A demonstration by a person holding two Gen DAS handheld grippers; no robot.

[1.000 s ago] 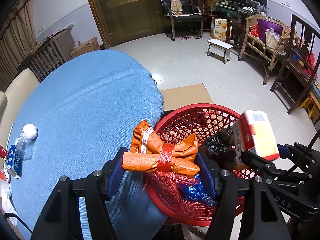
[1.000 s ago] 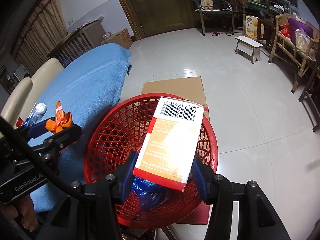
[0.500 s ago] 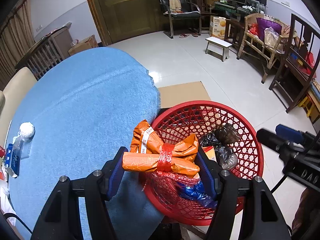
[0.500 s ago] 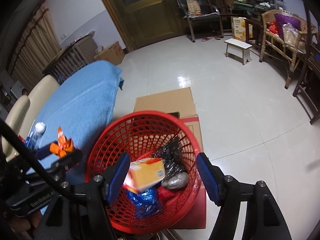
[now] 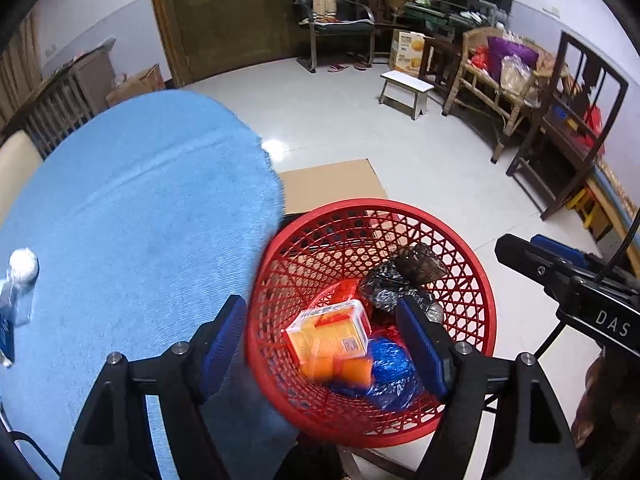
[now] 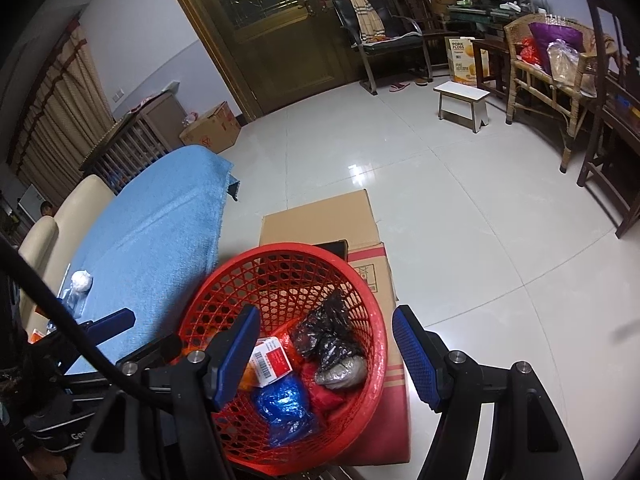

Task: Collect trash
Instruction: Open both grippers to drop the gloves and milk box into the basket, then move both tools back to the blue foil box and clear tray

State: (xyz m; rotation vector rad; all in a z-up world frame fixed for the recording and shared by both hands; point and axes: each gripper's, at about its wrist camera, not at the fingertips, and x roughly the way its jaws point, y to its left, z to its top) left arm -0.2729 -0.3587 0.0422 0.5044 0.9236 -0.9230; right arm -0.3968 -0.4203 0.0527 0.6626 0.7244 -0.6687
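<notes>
**Both loads dropped, both grippers empty over the basket**

We hold both tools above the round red plastic lattice basket (image 5: 472, 280), which stands on a flattened brown cardboard box (image 6: 320, 220) just beside the blue cloth-covered table (image 5: 132, 216) — placed, we judge, so trash can go straight off the table edge into it. The left gripper (image 5: 326, 344) has just been opening: its blue pads stand wide with nothing pressed between them, and the orange crumpled wrapper (image 5: 336, 368) shows blurred below, on or nearly on the heap. The right gripper (image 6: 326, 354) has also just opened wide and holds nothing; the orange-and-white carton with a barcode (image 6: 270, 364) lies inside, beside a blue foil bag (image 6: 286, 404) and a black crinkled bag (image 6: 332, 332). Both grippers tilt steeply down into the basket mouth. On the table, a clear plastic bottle with a white crumpled wad (image 5: 22, 272) remains — likely next.
</notes>
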